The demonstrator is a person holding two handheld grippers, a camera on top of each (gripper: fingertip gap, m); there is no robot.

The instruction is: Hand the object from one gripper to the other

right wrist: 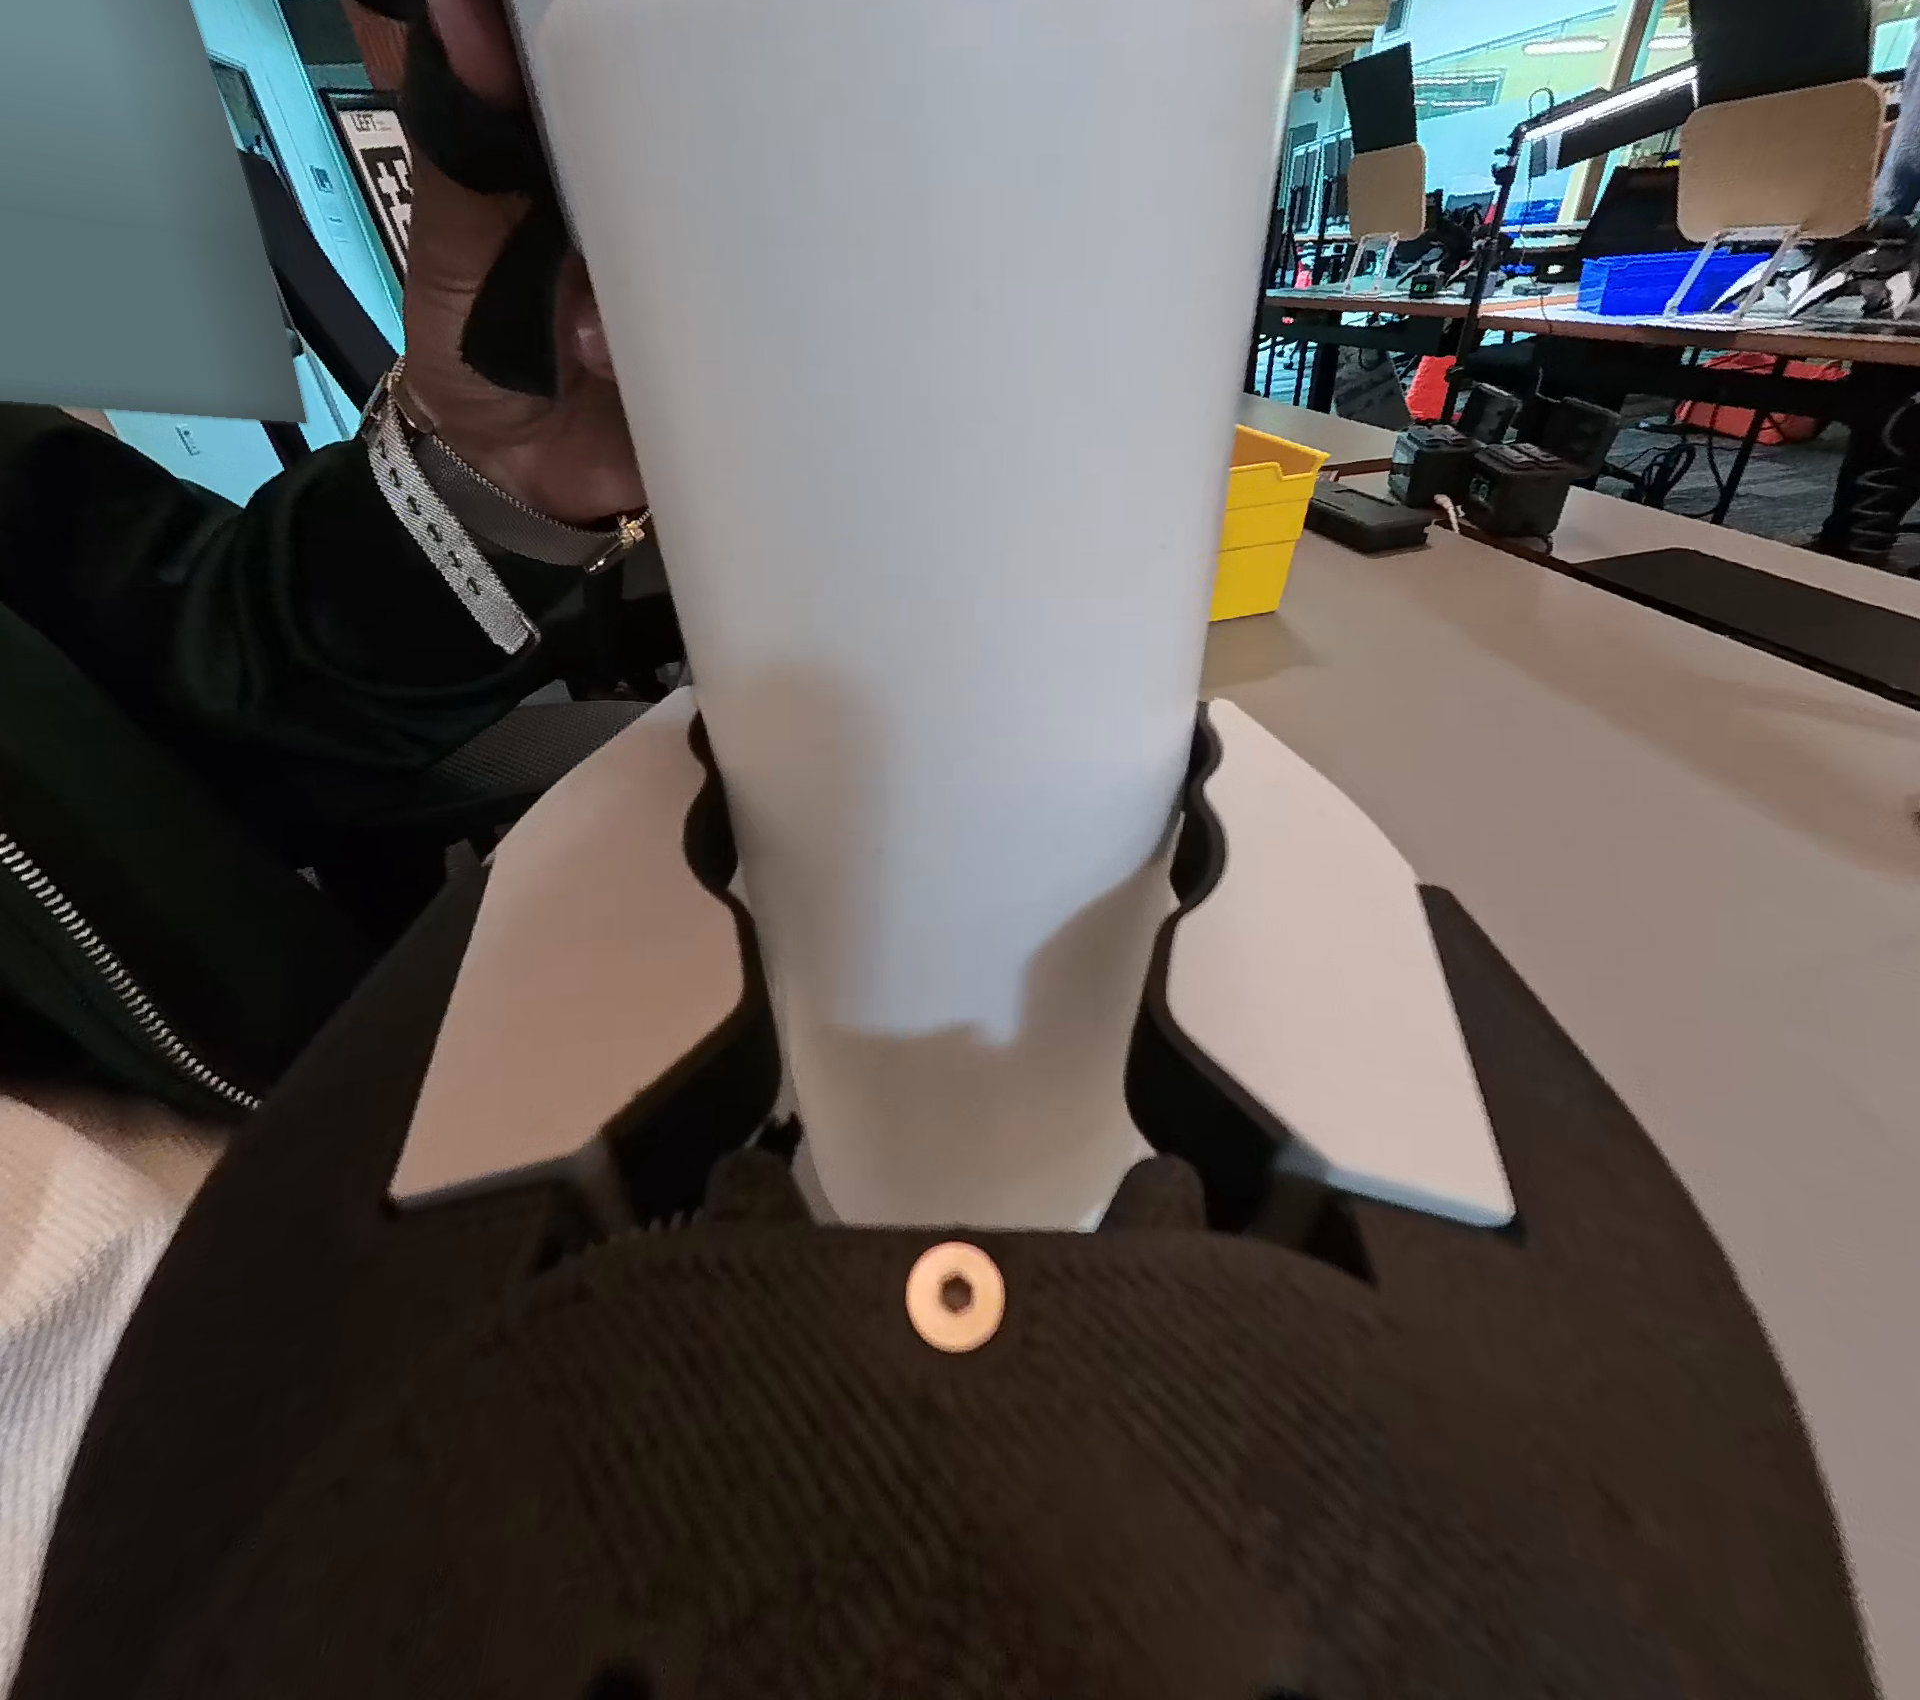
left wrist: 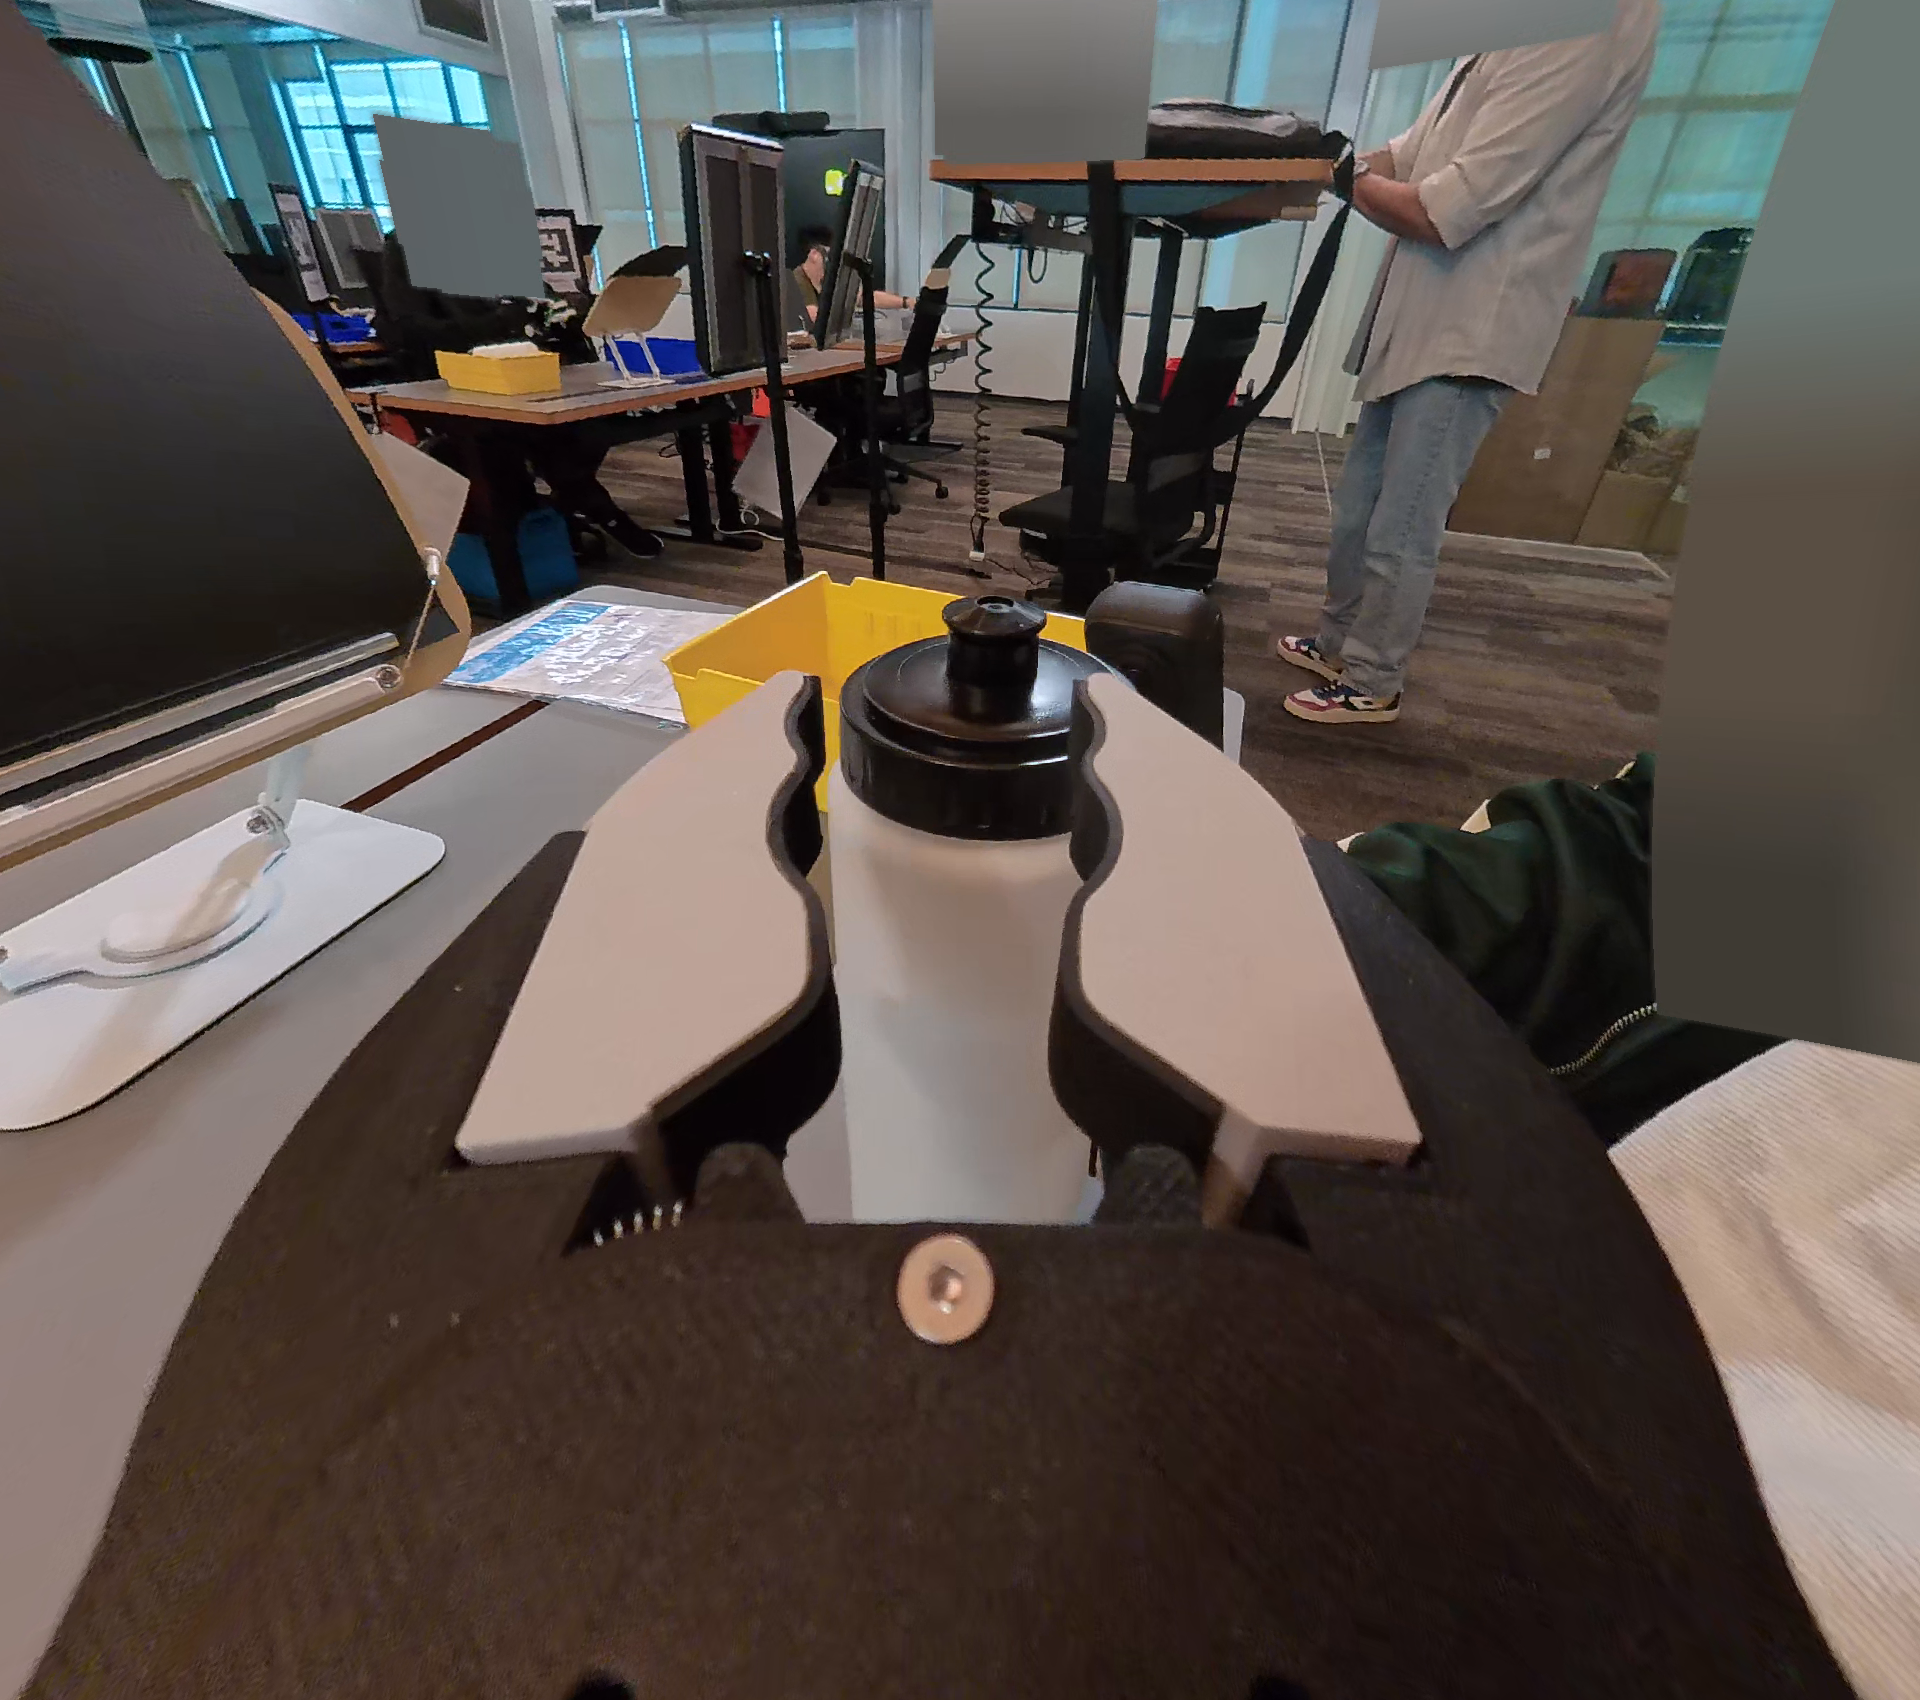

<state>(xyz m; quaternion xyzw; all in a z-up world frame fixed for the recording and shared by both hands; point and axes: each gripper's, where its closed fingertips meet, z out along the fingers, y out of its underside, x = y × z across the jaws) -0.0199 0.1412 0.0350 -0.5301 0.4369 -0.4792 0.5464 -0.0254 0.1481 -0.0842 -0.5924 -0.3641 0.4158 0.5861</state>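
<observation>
Left gripper [left wrist: 951, 777] clenched on bottle [left wrist: 951, 975] just under its cap, right gripper [right wrist: 951, 819] closed around the bottle's lower body, above the bench [right wrist: 1558, 767]: both hold, left's release apparently outstanding.

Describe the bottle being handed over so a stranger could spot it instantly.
Start at the grey table with the yellow bin on it. Just in front, held between both grippers' pale fingers, is the bottle. Its plain white body and black screw cap with a pull spout set it apart.
</observation>
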